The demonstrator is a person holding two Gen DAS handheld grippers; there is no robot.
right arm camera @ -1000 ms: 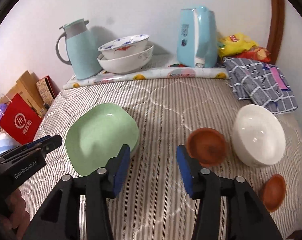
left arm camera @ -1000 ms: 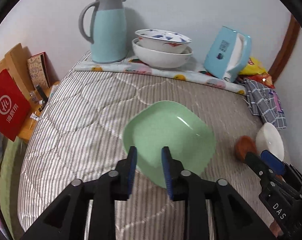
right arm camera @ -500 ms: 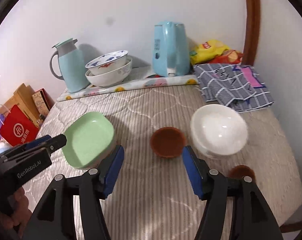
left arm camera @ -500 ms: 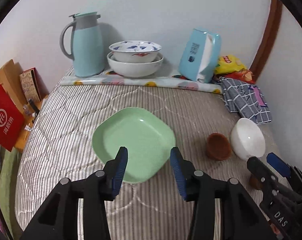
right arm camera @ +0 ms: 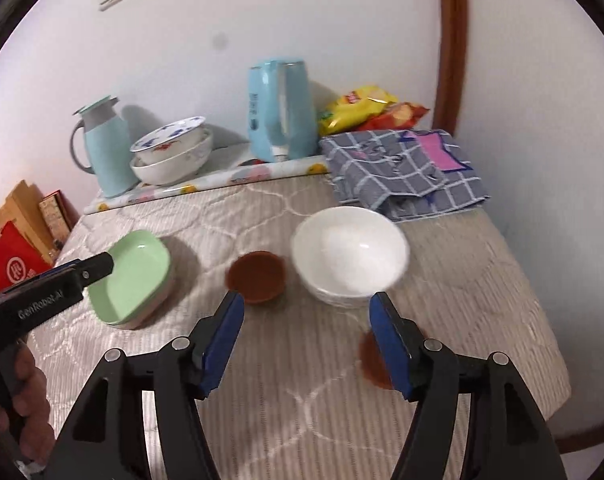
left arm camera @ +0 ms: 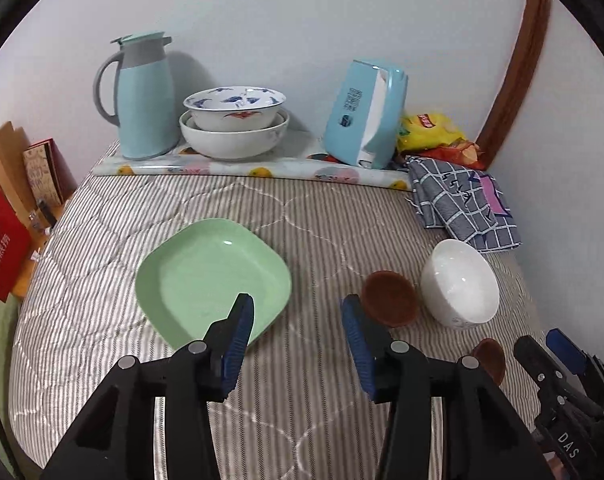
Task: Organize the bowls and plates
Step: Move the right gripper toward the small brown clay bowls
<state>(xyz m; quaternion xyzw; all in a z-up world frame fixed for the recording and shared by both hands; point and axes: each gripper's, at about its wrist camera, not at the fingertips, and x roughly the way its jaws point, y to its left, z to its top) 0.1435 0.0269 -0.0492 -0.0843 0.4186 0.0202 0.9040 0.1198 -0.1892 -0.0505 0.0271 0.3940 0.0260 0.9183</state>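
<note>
Plate (left arm camera: 212,280) beside brown saucer (left arm camera: 390,298).

Jug (left arm camera: 142,96), tissue box (left arm camera: 364,114), snack bags (left arm camera: 434,134), checked cloth (left arm camera: 462,204).

One green plate (left arm camera: 212,276), one white bowl (left arm camera: 458,282), two brown saucers (left arm camera: 390,298) (left arm camera: 490,360), two stacked patterned bowls (left arm camera: 234,128), one jug (left arm camera: 144,98).
</note>
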